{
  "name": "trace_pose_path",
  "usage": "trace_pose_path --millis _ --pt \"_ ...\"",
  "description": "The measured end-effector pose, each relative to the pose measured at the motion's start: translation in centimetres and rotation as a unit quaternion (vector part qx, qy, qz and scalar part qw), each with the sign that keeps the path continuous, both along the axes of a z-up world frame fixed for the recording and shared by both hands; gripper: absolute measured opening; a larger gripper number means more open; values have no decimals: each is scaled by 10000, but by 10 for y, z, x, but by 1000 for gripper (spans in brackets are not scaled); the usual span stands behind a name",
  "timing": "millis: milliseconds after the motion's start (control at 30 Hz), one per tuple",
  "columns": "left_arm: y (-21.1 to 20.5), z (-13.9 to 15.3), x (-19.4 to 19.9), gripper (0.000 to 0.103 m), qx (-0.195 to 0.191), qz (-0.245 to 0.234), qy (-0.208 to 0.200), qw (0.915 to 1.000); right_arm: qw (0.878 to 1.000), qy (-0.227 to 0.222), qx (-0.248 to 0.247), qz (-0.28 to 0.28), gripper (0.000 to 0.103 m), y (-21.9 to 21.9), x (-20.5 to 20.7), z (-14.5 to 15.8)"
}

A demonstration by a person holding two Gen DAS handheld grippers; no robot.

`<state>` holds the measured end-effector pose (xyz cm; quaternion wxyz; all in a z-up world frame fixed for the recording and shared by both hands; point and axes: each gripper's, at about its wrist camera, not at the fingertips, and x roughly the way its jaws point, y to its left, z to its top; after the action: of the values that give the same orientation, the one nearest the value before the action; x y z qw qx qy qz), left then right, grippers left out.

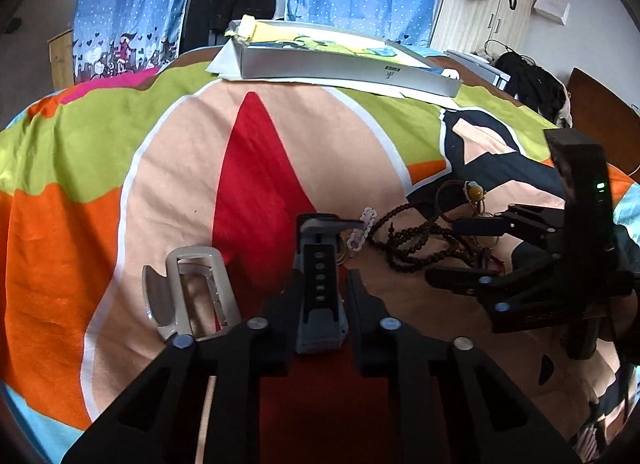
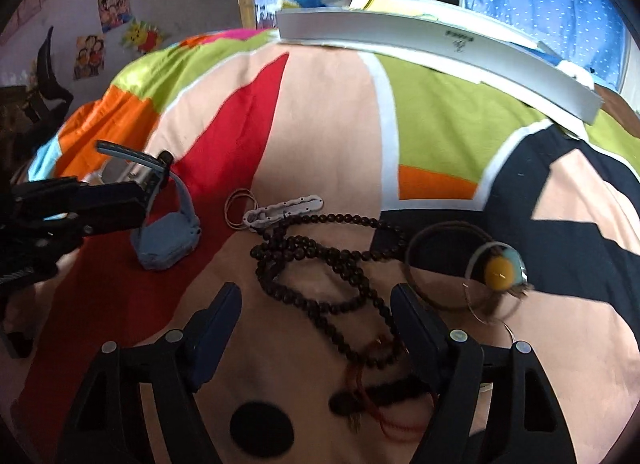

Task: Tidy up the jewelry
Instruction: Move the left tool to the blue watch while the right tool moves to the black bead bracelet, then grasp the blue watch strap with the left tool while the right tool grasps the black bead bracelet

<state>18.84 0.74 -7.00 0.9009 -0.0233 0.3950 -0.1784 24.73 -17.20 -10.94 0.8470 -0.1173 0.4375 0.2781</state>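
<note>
A blue-grey watch (image 1: 319, 284) (image 2: 168, 236) stands on the colourful bedspread (image 1: 180, 183) with its strap looped upward. My left gripper (image 1: 324, 284) (image 2: 140, 199) is shut on that strap. A long string of dark brown beads (image 2: 320, 260) (image 1: 416, 240) lies coiled to the right. My right gripper (image 2: 316, 304) (image 1: 460, 250) hovers open over it, one finger on each side and nothing held. A brown cord bracelet with a yellow bead (image 2: 498, 270) (image 1: 474, 191) lies just right of the beads. A white link bracelet (image 2: 284, 209) (image 1: 360, 232) lies between the watch and the beads.
A silvery clear buckle-like piece (image 1: 196, 292) lies left of the watch. A thin tan band (image 2: 240, 207) sits by the white bracelet. A long grey box (image 1: 340, 63) (image 2: 440, 43) lies across the far side of the bed. Blue curtains hang behind.
</note>
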Motion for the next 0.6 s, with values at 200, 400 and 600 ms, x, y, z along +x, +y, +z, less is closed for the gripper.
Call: trace_pose_path --millis 200,400,600 --pt "3 0 1 3 -19 49 103 9999 9993 -99 -344 -78 55 11 5 -9" --pt "3 1 -3 0 -11 84 140 9999 9995 -98 52 -282 15 -6 -1 1" --pt "11 1 -4 0 -452 124 370 9982 9989 -92 251 -380 12 -5 -12 7"
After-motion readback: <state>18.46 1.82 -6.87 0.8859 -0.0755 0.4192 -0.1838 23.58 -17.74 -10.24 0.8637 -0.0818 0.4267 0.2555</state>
